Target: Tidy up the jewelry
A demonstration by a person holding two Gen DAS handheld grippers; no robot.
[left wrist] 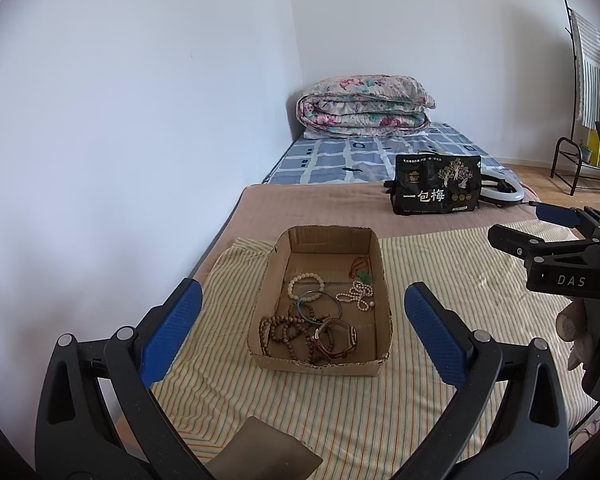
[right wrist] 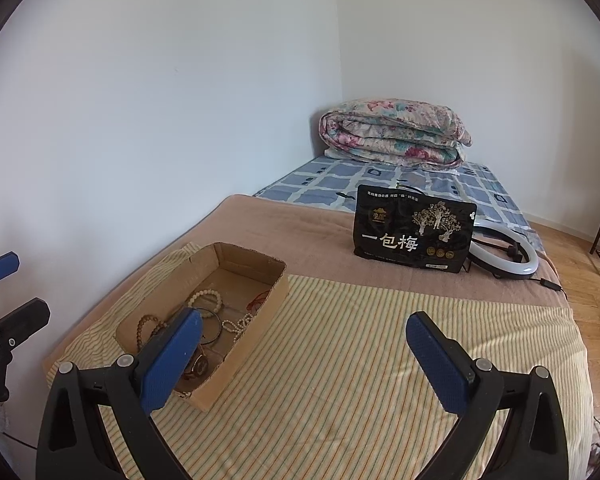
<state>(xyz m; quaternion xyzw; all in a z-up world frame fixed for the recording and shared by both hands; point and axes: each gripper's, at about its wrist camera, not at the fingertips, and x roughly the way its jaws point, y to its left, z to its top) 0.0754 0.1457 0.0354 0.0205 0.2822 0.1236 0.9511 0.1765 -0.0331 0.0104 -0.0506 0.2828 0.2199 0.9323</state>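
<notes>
Left gripper [left wrist: 303, 320] wide open, nothing between the blue ribbed pads, hovering just short of the cardboard box [left wrist: 268, 312]. Right gripper [right wrist: 304, 356] also wide open and empty, off to the box's right over bare striped cloth [right wrist: 360, 360]; its left pad overlaps the box's near corner in the right wrist view, contact can't be judged.

Dark flat sheet [left wrist: 260, 452] sits at the bottom edge of the left view, below the left gripper; can't tell what it is.

Box: shallow, open-top, rough torn rim, corrugated. All the jewelry is inside it:
- leather-strap watch [left wrist: 342, 340] and brown wooden bead strands [left wrist: 284, 330] near the front wall, tangled together
- dark thin bangle [left wrist: 319, 305] mid-box, overlapping the beads
- cream bead bracelet [left wrist: 306, 286] behind it
- small white pearl strand [left wrist: 358, 294] by the right wall
- red cord with green pendant [left wrist: 362, 272] at the back right

Cloth is thin, yellow-striped, slightly wrinkled, open and flat to the right of the box. Left side is tight: box sits near the cloth's left edge, white wall [left wrist: 140, 120] close beside.

Further back: tan blanket [right wrist: 300, 232], then a black snack bag [right wrist: 414, 236] standing upright, white ring light [right wrist: 512, 256] lying behind it near the bed's right edge. Beyond that a blue checked sheet [left wrist: 340, 156] and a folded floral quilt [left wrist: 364, 106] in the corner. Wood floor [right wrist: 580, 280] to the right.
</notes>
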